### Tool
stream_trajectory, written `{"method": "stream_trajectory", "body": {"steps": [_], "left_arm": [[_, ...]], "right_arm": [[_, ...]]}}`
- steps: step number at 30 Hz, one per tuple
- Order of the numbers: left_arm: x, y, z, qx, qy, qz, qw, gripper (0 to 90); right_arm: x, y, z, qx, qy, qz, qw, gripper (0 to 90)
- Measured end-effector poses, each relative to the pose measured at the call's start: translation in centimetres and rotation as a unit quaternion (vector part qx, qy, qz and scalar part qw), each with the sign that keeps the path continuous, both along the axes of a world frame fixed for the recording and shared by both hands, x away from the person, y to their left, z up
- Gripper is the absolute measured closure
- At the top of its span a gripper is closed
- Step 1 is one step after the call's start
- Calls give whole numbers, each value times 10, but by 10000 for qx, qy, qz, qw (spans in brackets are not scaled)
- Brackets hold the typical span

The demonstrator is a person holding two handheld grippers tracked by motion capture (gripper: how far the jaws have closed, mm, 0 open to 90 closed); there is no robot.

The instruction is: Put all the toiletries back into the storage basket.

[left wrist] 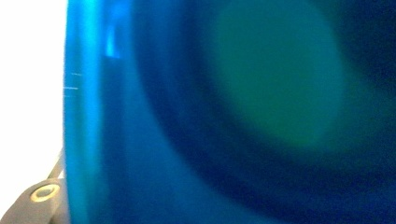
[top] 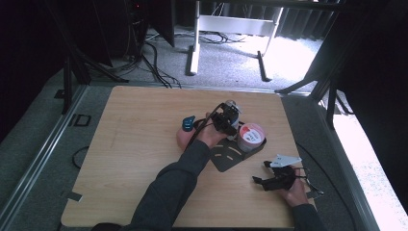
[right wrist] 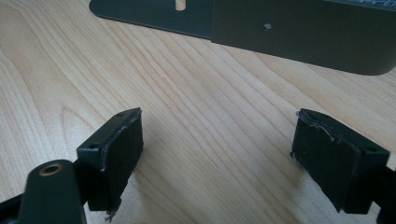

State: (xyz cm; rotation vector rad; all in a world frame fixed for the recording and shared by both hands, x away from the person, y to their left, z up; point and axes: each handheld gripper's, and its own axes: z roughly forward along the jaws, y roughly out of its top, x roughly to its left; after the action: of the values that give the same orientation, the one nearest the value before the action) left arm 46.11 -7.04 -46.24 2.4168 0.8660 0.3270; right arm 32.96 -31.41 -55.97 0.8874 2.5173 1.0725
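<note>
My left gripper (top: pixel 192 126) hangs over the middle of the table and points left, with a small translucent blue object (top: pixel 188 122) at its tips. In the left gripper view that blue object (left wrist: pixel 224 116) sits blurred right against the camera and hides the jaws, apart from one grey corner at the lower left. It looks gripped. My right gripper (top: pixel 262 182) rests low near the table's front right. Its two black pads (right wrist: pixel 116 149) stand wide apart over bare wood, so the right gripper (right wrist: pixel 217 140) is open with nothing between them.
A tub with a red-and-white lid (top: pixel 251 134) stands in a black metal bracket (top: pixel 226 156) just right of my left hand. The bracket's wall (right wrist: pixel 303 37) lies just beyond the right gripper. The wooden table (top: pixel 134 144) ends at grey floor with cables and frame legs.
</note>
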Motion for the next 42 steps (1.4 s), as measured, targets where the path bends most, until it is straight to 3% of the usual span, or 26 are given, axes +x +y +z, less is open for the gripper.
{"method": "stream_trajectory", "body": {"steps": [10,26,42], "left_arm": [[11,-9,0,-108,-127,118,9998,554],[22,-9,-3,-368,-66,279,9989,553],[30,-13,-4,-307,-42,244,9992,553]], "right_arm": [[0,0,0,-4,-5,19,10000,161],[0,0,0,-4,-6,23,10000,161],[0,0,0,-8,-8,22,10000,161]]}}
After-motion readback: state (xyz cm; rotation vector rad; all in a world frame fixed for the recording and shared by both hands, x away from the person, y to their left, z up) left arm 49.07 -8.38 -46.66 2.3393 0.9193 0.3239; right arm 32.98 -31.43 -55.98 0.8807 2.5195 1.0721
